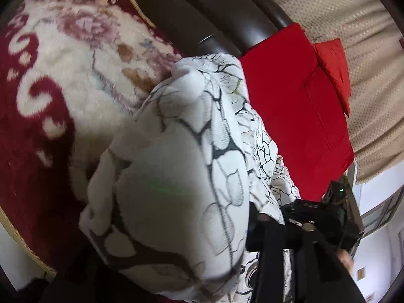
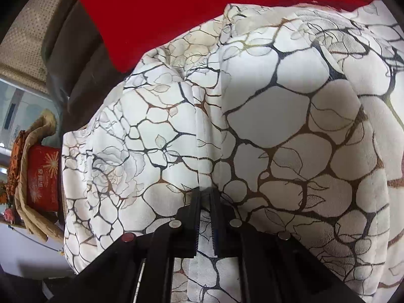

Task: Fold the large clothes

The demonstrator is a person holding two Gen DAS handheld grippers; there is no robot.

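A large white garment (image 2: 290, 126) printed with black and brown cell-like lines and flowers fills the right wrist view. My right gripper (image 2: 205, 192) is shut on a fold of it, cloth running between the black fingers (image 2: 194, 217). In the left wrist view the same garment (image 1: 176, 176) hangs bunched right in front of the lens and hides my left gripper's fingers. The other gripper's black body (image 1: 315, 217) shows at lower right, against the cloth's edge.
A red and white floral plush blanket (image 1: 50, 88) lies at left. A red sheet (image 1: 298, 96) with a red pillow (image 1: 333, 68) lies beyond, by a dark headboard (image 1: 202, 12) and beige curtain (image 1: 353, 12). A red box (image 2: 43, 176) stands at far left.
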